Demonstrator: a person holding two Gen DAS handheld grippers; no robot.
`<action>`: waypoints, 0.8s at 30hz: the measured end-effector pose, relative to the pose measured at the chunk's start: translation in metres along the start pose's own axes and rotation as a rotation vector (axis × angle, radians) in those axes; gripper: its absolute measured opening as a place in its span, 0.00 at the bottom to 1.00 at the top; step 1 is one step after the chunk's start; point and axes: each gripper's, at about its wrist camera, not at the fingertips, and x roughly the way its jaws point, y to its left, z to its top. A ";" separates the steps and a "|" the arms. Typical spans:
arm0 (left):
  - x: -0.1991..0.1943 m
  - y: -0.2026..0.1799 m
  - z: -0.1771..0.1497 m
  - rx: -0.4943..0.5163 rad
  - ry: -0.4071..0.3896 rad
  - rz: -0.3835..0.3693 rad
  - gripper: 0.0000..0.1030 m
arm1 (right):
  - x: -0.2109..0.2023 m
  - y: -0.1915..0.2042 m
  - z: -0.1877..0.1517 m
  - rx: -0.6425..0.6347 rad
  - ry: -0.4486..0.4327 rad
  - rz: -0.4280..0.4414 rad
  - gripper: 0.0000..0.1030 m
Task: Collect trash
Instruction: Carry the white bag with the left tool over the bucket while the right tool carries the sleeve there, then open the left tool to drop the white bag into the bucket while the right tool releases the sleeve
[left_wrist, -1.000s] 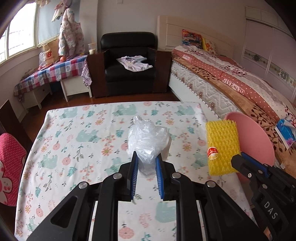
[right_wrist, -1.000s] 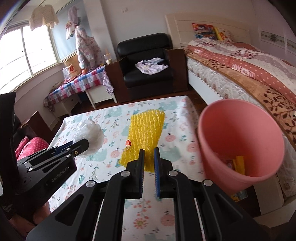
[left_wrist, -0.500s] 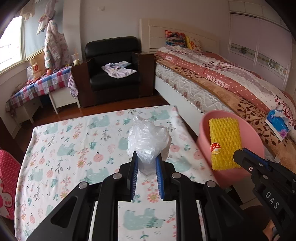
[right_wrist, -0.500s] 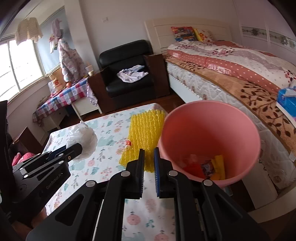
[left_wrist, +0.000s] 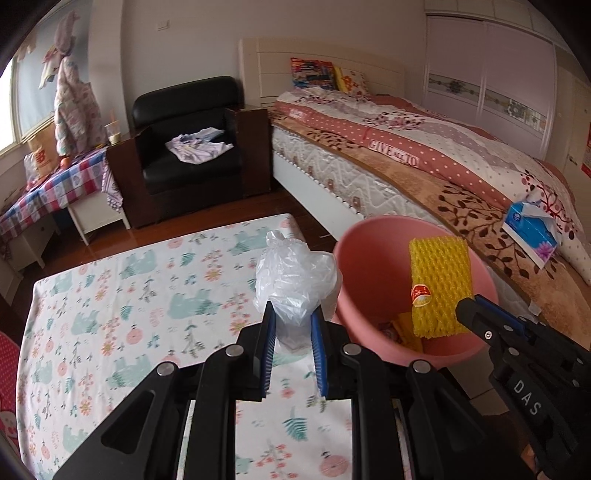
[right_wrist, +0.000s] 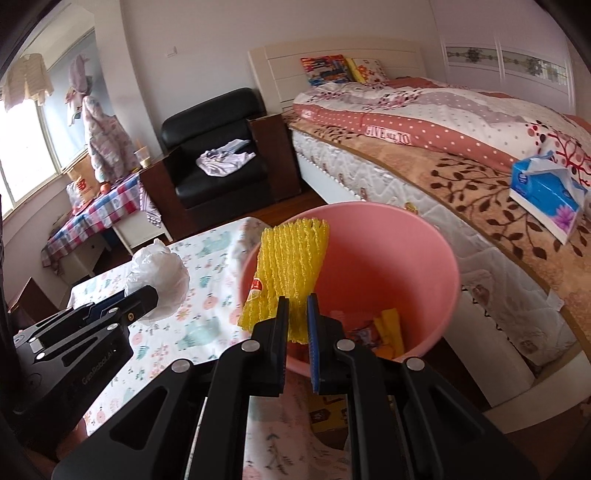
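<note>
My left gripper (left_wrist: 291, 312) is shut on a crumpled clear plastic bag (left_wrist: 295, 280), held above the table's right edge beside the pink bin (left_wrist: 354, 258). My right gripper (right_wrist: 297, 301) is shut on a yellow foam fruit net (right_wrist: 290, 264) with a small red label, which hangs over the mouth of the pink bin (right_wrist: 406, 236). Inside the bin lie several yellow and red wrappers (right_wrist: 384, 326). In the left wrist view the net (left_wrist: 439, 284) and right gripper (left_wrist: 476, 308) show over the bin. The bag (right_wrist: 159, 271) and left gripper (right_wrist: 144, 297) appear at the left of the right wrist view.
A table with a floral cloth (left_wrist: 129, 295) lies under and left of the grippers. A bed (left_wrist: 424, 162) with a blue tissue box (left_wrist: 530, 230) runs along the right, close behind the bin. A black armchair (left_wrist: 188, 147) and a checked side table (left_wrist: 51, 184) stand at the back.
Both grippers moved right across the table with their loads. The net now hangs over the bin's mouth, and the bag has reached the table's right edge beside the bin.
</note>
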 end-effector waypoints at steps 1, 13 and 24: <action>0.001 -0.004 0.001 0.005 -0.001 -0.004 0.17 | 0.001 -0.002 0.001 0.003 0.001 -0.003 0.10; 0.025 -0.042 0.009 0.051 0.018 -0.075 0.17 | 0.010 -0.040 0.004 0.052 0.010 -0.071 0.10; 0.044 -0.063 0.011 0.091 0.047 -0.162 0.17 | 0.024 -0.056 0.003 0.069 0.032 -0.099 0.10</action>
